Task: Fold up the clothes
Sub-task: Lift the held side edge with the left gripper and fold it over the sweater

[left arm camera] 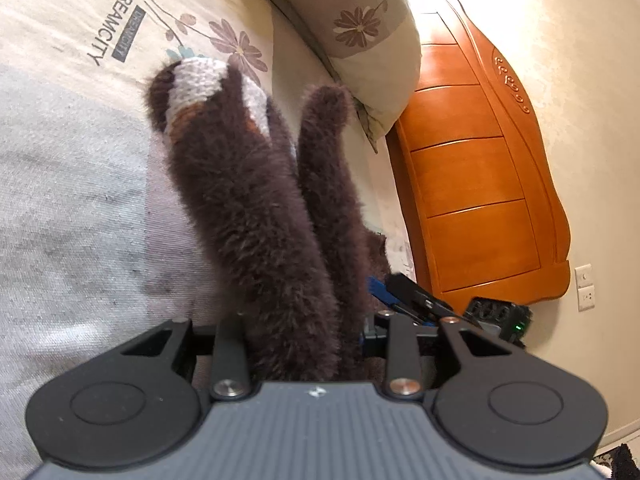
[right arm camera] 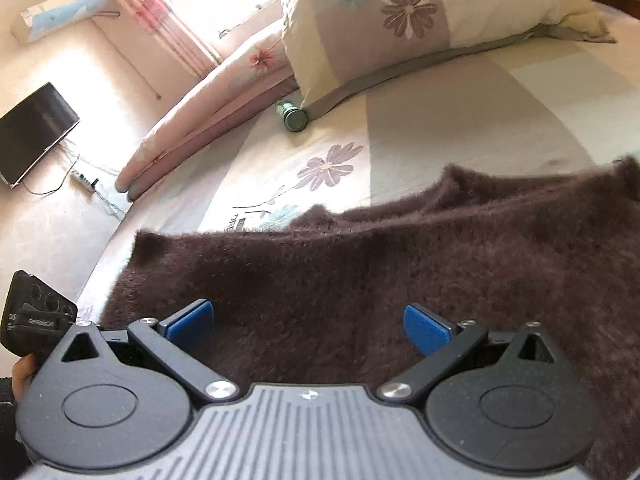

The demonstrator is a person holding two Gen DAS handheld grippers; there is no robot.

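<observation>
**Inspector:** Start with the garment.

**Assistant:** One fuzzy dark-brown sweater, lying spread across the bedspread. In the right wrist view its near part fills the lower frame, and its far edge is rumpled. In the left wrist view a long bunched fold of it rises from between the left gripper's fingers and stretches away over the bed, ending in a pale knitted band. A second brown strip lies just beside it on the right.

**Inspector:** State of the left tongs?

**Assistant:** Closed on that fold. The fabric fills the gap and hides both pads, so the contact itself is not visible, but the fold hangs taut from the fingers.

**Inspector:** And the right?

**Assistant:** The right gripper stands wide apart above the sweater, blue pads clear, nothing between them. Whether the tips touch the pile I cannot tell.

**Inspector:** Surroundings?

**Assistant:** The bedspread is cream and grey with mauve flowers and the lettering DREAMCITY. A matching pillow lies at the head. A small dark green cylinder lies on its side just beside the pillow's corner. A folded pink quilt rests along the far edge. An orange wooden headboard stands against the wall. A dark screen hangs on the wall beyond the bed. The other gripper's housing and part of a hand show at the left edge.
</observation>
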